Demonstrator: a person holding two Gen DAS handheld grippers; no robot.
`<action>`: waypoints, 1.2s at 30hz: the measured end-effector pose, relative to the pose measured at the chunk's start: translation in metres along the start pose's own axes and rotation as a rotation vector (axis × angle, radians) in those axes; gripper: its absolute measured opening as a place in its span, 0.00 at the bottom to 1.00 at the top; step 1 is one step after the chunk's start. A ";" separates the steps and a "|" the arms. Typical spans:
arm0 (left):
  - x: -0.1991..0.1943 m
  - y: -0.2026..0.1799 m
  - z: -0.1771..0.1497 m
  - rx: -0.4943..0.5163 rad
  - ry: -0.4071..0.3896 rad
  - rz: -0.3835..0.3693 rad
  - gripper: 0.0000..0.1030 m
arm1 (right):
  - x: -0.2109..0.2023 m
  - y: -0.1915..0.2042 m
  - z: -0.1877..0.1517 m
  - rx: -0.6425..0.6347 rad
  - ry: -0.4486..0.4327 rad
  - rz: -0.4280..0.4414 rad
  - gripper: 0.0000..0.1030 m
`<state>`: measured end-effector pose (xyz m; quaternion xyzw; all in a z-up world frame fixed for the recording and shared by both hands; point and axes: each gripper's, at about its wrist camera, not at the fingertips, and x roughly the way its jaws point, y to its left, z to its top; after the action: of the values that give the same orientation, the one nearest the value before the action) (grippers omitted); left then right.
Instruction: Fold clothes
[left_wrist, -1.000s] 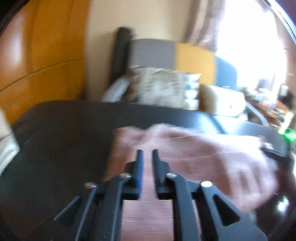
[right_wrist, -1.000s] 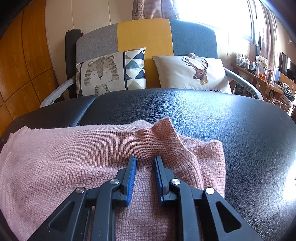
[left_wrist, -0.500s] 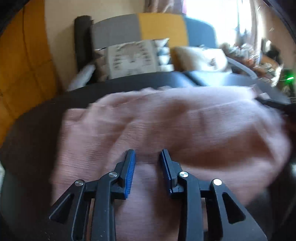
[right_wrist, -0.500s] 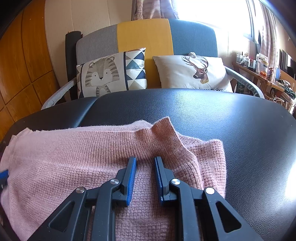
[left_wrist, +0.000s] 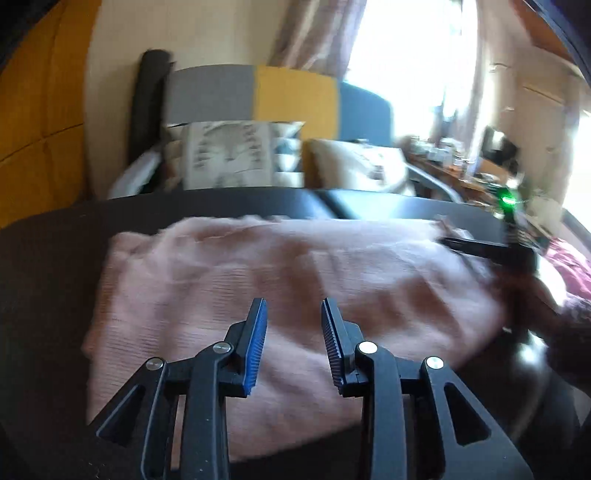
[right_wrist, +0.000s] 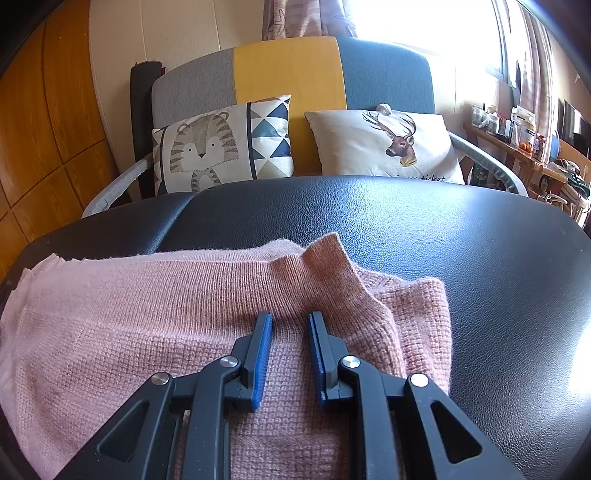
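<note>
The pink knit sweater (right_wrist: 155, 332) lies beneath both grippers: left gripper (left_wrist: 293, 314) parted, empty; right gripper (right_wrist: 290, 325) parted, gripping nothing.

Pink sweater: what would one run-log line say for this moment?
pink sweater on black surface | left gripper: jaws just opening, nothing pinched | right gripper: over sweater, grip unclear

Black leather-look padded surface (right_wrist: 424, 229): one pink knit sweater (right_wrist: 147, 317) lying folded upon it, directly beneath both grippers' fingertips.

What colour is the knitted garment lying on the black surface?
Pale pink. The sweater shows best in the sharp right wrist view.
</note>
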<state>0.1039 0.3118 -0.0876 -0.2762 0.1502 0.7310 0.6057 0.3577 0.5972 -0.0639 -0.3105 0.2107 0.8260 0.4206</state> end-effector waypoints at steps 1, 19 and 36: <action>0.006 -0.007 -0.004 0.038 0.040 0.013 0.33 | 0.000 0.000 0.000 0.000 0.000 0.000 0.18; -0.017 0.023 0.025 -0.099 -0.080 0.058 0.65 | 0.000 0.003 -0.002 -0.003 -0.001 -0.007 0.18; 0.067 0.033 0.018 -0.055 0.122 0.194 0.77 | 0.001 0.005 0.000 -0.011 0.012 -0.011 0.20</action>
<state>0.0603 0.3682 -0.1159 -0.3208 0.1926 0.7718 0.5141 0.3533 0.5949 -0.0643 -0.3190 0.2070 0.8230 0.4220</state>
